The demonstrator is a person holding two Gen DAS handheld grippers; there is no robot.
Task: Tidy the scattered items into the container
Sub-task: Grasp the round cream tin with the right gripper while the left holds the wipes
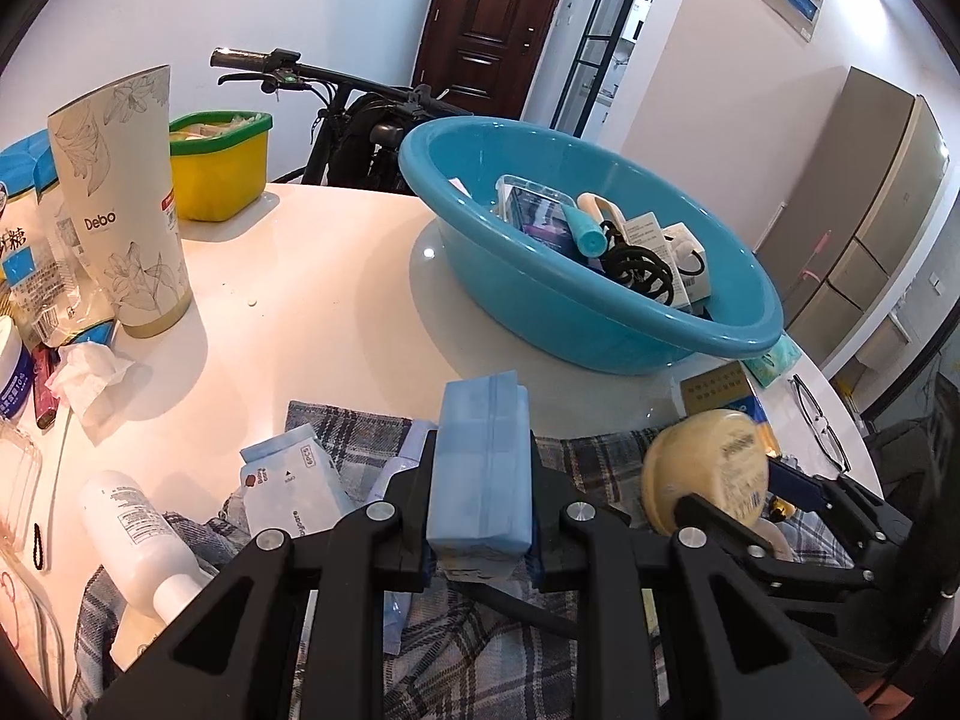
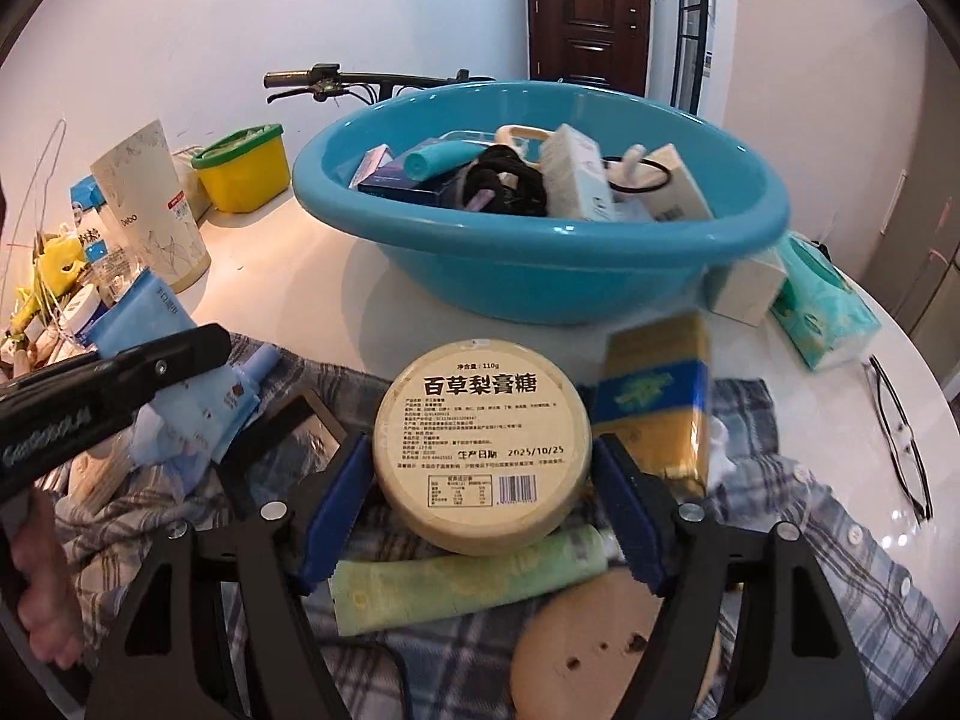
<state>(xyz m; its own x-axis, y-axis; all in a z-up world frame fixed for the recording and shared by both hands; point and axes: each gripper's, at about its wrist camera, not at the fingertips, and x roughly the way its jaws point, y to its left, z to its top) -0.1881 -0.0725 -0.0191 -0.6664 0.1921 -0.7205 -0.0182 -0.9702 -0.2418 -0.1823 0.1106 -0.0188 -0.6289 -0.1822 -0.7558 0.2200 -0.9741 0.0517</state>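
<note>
A blue plastic basin [image 1: 600,312] [image 2: 540,276] stands on the white table and holds several boxes, a teal tube and black hair ties. My left gripper [image 1: 480,492] is shut on a light blue pack [image 1: 480,456], held above the plaid cloth in front of the basin. My right gripper [image 2: 483,468] is shut on a round beige candy tin [image 2: 483,438], also above the cloth; the tin shows in the left wrist view [image 1: 708,474]. The left gripper's arm shows in the right wrist view [image 2: 108,384].
On the plaid cloth [image 2: 780,510] lie a green tube [image 2: 462,582], a yellow-blue box [image 2: 657,396], a blue pouch [image 1: 288,486] and a white bottle [image 1: 138,534]. Glasses [image 2: 900,426], a tissue pack [image 2: 822,306], a Debo paper bag [image 1: 120,198] and a yellow tub [image 1: 219,165] stand around.
</note>
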